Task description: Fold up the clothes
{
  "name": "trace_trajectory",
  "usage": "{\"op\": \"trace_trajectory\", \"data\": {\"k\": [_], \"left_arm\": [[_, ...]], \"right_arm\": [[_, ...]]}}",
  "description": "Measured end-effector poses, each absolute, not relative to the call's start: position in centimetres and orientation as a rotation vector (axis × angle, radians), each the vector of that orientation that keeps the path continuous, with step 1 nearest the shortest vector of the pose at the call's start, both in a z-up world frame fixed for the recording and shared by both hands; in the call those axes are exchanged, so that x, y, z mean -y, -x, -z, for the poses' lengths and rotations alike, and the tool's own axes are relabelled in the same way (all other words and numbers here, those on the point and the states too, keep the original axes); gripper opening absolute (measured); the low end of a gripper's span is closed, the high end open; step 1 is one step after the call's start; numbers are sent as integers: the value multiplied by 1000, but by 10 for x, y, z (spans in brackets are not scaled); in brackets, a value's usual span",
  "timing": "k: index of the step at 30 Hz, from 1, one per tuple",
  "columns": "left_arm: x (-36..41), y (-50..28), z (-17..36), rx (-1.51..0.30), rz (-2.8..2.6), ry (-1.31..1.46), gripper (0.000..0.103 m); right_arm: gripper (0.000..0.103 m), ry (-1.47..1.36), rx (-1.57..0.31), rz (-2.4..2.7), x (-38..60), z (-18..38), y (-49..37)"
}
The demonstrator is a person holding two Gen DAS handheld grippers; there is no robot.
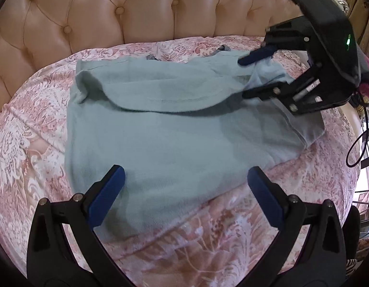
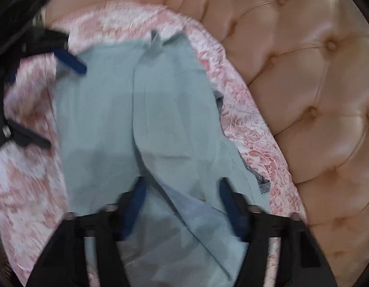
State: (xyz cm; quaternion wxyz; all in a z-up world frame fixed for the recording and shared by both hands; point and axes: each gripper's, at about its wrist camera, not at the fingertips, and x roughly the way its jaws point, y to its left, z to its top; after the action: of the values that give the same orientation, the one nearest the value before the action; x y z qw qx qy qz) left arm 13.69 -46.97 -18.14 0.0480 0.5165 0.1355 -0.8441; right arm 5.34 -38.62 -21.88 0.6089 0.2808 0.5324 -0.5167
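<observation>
The pale green garment (image 1: pixel 174 129) lies on the pink floral bedspread (image 1: pixel 21 162) by the tufted headboard (image 1: pixel 127 7), one flap doubled over its far side. The right tongs (image 1: pixel 246 76) straddle a loose corner, fingers apart (not pinching, as far as shows); the left tongs (image 1: pixel 184 186) hang spread above the near edge. A shallow bite could let the soft cloth slip and drag the flap crooked.
</observation>
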Motion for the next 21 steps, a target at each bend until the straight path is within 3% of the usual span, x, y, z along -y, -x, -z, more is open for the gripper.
{"op": "trace_trajectory", "data": {"k": [3,5,11,21], "left_arm": [[470,-131,184,-395,2564,-1596,103],[470,-131,186,-395,2556,-1603,103],[471,-128,188,-368,2545,-1613,103],[475,-113,181,-294,2559,-1589,102]], "right_arm": [[26,-668,-1262,1176,383,224,-51],[12,-690,-1235,1168,380,224,-49],[11,-749,-1089,1233,378,204,-31],[11,-782,-1029,1268,385,206,-25]]}}
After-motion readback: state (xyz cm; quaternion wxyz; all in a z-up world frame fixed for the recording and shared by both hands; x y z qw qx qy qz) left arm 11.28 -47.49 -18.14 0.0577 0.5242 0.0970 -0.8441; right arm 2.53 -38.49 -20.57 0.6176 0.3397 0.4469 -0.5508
